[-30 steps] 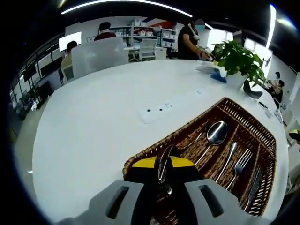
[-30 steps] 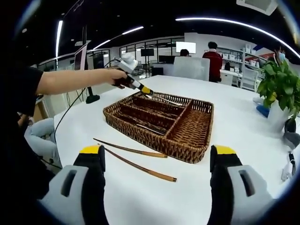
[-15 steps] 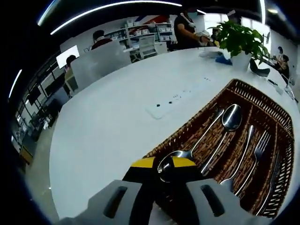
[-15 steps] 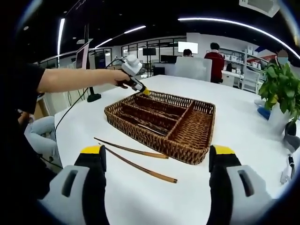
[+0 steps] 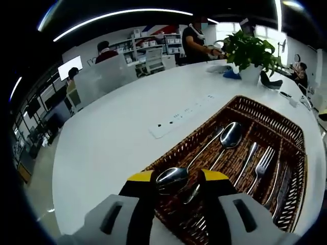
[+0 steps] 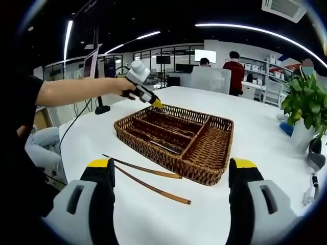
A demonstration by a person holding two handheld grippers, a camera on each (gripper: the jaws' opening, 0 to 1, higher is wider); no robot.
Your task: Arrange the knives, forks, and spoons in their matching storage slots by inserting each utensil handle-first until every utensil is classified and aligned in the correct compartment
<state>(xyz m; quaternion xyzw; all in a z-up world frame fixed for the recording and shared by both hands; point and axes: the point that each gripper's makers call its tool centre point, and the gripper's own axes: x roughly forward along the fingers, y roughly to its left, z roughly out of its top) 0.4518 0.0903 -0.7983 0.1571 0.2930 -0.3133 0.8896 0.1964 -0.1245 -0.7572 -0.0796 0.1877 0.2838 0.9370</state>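
This is an open-plan office: a large white bench [image 5: 112, 138] under long ceiling light strips [image 6: 245, 28], with wall monitors [image 6: 207, 53], storage shelves [image 5: 153, 43] and seated people [image 6: 235, 64] at the far side, and a potted plant [image 5: 248, 51].

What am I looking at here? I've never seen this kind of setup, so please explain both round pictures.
A person holds a two-jaw tool in each hand, and each tool carries a fisheye camera. The left gripper view looks along the left gripper, whose yellow-tipped jaws stand open around the bowl of a spoon lying in a wicker tray on a white table. Another spoon and a fork lie in compartments beside it. The right gripper view looks along the right gripper, open and empty, towards the same tray, with two chopsticks lying on the table in front of it. A potted plant stands nearby.
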